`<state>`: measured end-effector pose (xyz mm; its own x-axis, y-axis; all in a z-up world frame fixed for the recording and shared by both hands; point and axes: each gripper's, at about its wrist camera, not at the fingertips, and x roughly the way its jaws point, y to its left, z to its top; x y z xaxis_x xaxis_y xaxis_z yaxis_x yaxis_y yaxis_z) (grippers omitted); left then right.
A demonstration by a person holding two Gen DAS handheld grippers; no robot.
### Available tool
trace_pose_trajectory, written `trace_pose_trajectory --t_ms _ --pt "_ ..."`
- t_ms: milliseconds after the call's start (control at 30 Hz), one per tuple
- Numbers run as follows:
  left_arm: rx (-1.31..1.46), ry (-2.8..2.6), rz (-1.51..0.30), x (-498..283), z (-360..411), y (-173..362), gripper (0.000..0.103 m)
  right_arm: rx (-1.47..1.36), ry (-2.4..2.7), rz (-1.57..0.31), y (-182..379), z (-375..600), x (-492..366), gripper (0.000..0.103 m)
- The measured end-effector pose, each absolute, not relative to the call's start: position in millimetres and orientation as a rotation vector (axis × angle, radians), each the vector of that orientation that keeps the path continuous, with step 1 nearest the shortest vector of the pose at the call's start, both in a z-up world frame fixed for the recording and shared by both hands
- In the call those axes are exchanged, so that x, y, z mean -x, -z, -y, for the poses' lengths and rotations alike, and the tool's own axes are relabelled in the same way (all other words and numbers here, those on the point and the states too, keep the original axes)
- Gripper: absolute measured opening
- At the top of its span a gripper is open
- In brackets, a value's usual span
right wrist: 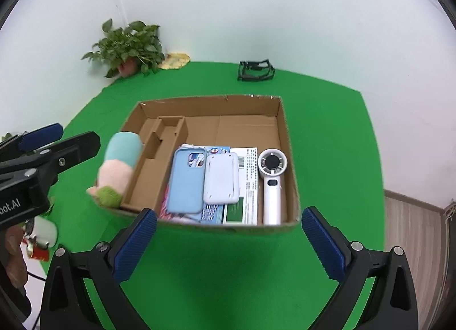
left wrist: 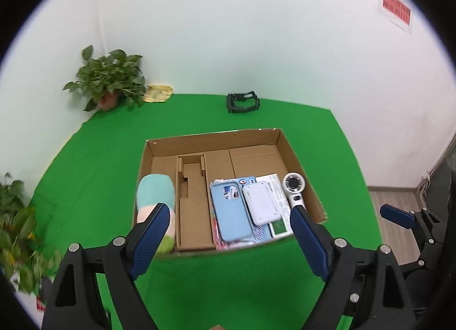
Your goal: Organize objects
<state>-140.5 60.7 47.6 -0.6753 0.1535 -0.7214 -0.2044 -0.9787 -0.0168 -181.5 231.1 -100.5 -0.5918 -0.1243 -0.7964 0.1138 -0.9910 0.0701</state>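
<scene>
An open cardboard box [left wrist: 216, 136] [right wrist: 211, 100] sits on the green table. Inside lie a blue phone case [left wrist: 232, 211] [right wrist: 186, 180], a white flat device [left wrist: 262, 203] [right wrist: 221, 177], a white handheld fan [left wrist: 295, 187] [right wrist: 272, 179] and printed booklets [left wrist: 278, 184] [right wrist: 249, 176]. A plush toy in teal, pink and green [left wrist: 155, 196] [right wrist: 119, 167] rests against the box's left wall. My left gripper [left wrist: 228, 213] is open and empty above the box's near edge. My right gripper [right wrist: 229, 217] is open and empty in front of the box.
A cardboard insert [left wrist: 191, 176] [right wrist: 162, 133] fills the box's left part. A potted plant [left wrist: 111, 82] [right wrist: 128, 48], a yellow item [left wrist: 158, 93] and a black frame [left wrist: 242, 101] [right wrist: 256, 70] stand at the table's back. More plants [left wrist: 17, 227] are at the left edge.
</scene>
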Motion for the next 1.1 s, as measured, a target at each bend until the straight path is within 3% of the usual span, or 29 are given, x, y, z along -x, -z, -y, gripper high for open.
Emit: trace_pose_trajectory --t_ms 433,933,1000,1100 --pt "1.073 -2.799 -0.024 37 -48 -96 0.088 -1.166 2.712 -0.044 19 -233 68 0.103" --pt "1.064 -2.78 -0.022 77 -10 -89 0.089 -1.187 2.766 -0.1 3 -194 88 0.103" --pt "1.083 -2.797 0.01 85 -1 -82 0.098 -1.211 2.74 -0.061 10 -189 101 0.103" --pt "1.098 -2.782 0.07 96 11 -71 0.1 -1.273 2.679 0.05 26 -185 120 0.103"
